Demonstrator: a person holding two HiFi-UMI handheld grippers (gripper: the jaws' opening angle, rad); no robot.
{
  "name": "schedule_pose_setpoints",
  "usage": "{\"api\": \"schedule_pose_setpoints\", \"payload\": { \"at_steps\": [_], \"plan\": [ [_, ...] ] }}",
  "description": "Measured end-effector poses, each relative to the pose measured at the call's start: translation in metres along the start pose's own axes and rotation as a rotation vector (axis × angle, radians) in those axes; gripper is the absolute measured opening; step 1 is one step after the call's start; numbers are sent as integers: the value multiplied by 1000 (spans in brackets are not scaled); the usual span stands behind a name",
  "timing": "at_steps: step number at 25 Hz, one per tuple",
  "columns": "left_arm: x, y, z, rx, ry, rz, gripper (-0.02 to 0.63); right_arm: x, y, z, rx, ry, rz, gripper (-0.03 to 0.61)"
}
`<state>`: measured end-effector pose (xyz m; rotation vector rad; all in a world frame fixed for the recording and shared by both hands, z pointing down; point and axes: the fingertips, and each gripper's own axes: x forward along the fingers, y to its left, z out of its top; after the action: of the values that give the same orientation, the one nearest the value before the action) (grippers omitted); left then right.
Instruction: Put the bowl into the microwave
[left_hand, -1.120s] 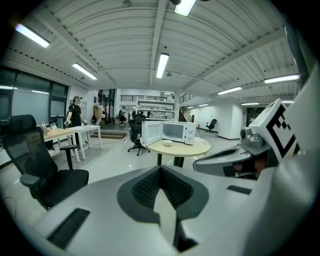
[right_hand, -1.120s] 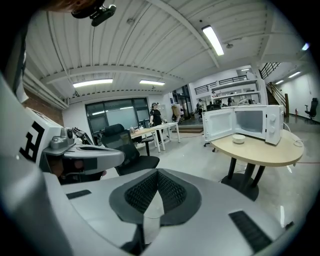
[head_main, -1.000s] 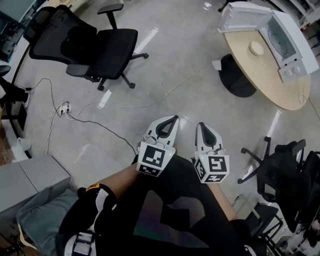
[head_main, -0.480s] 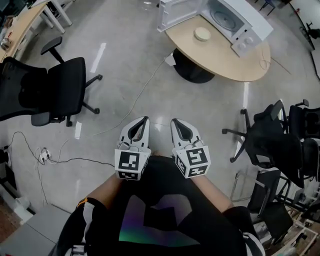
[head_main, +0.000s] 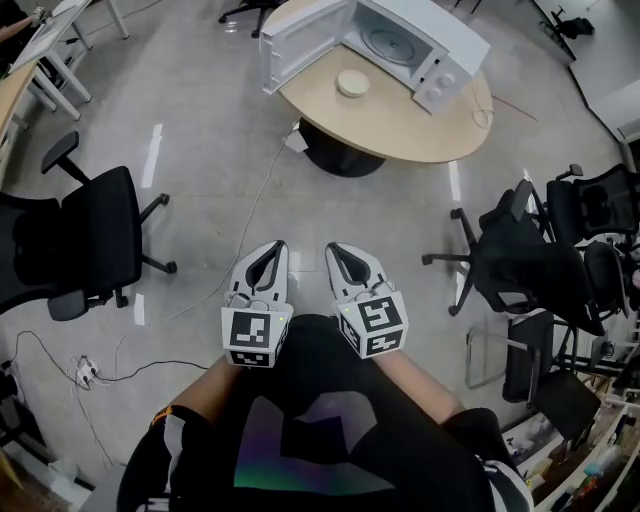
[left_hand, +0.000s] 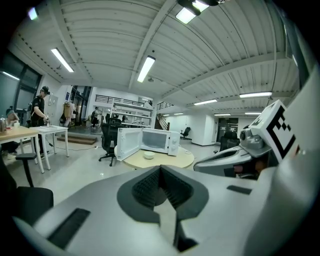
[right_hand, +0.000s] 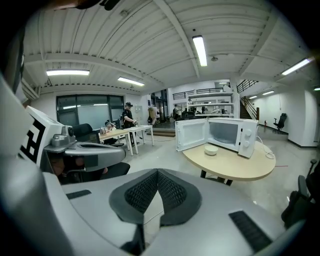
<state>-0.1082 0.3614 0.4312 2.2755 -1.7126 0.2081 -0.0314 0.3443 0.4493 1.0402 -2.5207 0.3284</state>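
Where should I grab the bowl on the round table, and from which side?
Probably take the bowl by its rim on the near side, one finger inside, coming from above. It looks upright and open-topped, and the microwave and its open door crowd the far side.

White microwave (head_main: 425, 45); cream bowl (head_main: 352, 82); tan table (head_main: 400, 125); black chair (head_main: 60, 245); pale grey floor (head_main: 200, 150).

Big open office, shiny grey concrete floor (head_main: 400, 230) with light streaks. One black office chair (head_main: 70, 245) on the left, a bunch more (head_main: 530, 270) on the right. Round wooden bench (head_main: 420, 125), white desks (right_hand: 122, 131) further back, ribbed ceiling (right_hand: 125, 40) with tube lights (right_hand: 200, 50).
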Motion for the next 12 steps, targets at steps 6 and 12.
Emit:
{"api": "schedule_pose_setpoints", "payload": {
  "at_steps": [6,12],
  "plan": [
    [13,18,7,1,-6,-30,46,15,-6,11,13,-7,-49,15],
    [18,35,15,6,-16,-44,46,31,-2,22,14,-14,-62,15]
  ]
}}
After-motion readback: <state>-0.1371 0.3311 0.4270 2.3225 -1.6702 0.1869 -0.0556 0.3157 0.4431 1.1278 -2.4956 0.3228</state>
